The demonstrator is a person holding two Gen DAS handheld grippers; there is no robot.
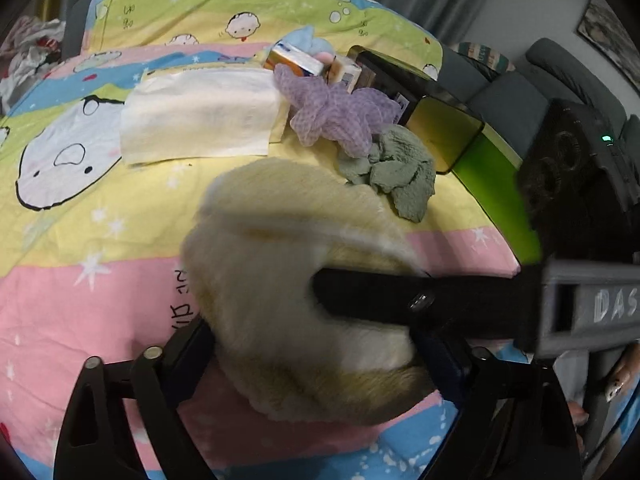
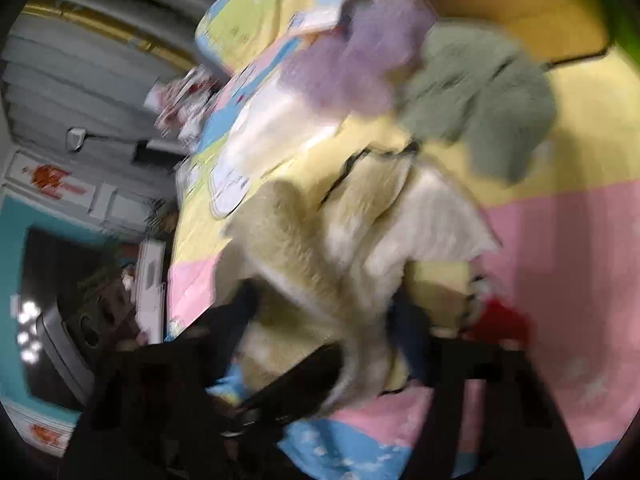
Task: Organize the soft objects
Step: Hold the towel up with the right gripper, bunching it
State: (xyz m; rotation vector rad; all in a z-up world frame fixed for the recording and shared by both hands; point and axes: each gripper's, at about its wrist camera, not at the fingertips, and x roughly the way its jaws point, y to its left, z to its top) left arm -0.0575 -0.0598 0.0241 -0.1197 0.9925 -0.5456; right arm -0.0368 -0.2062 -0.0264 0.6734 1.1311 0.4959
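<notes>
Both grippers, left (image 1: 316,344) and right (image 2: 320,316), clamp the cream fleece cloth (image 1: 288,280) mid-fold above the bedsheet (image 1: 80,288); next, lay it flat.

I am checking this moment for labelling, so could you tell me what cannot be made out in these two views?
- Right wrist view: motion blur hides whether the right gripper presses the cream fleece cloth.
- Left wrist view: the cloth covers the left gripper fingertips.
- Small boxes: print too small.
</notes>
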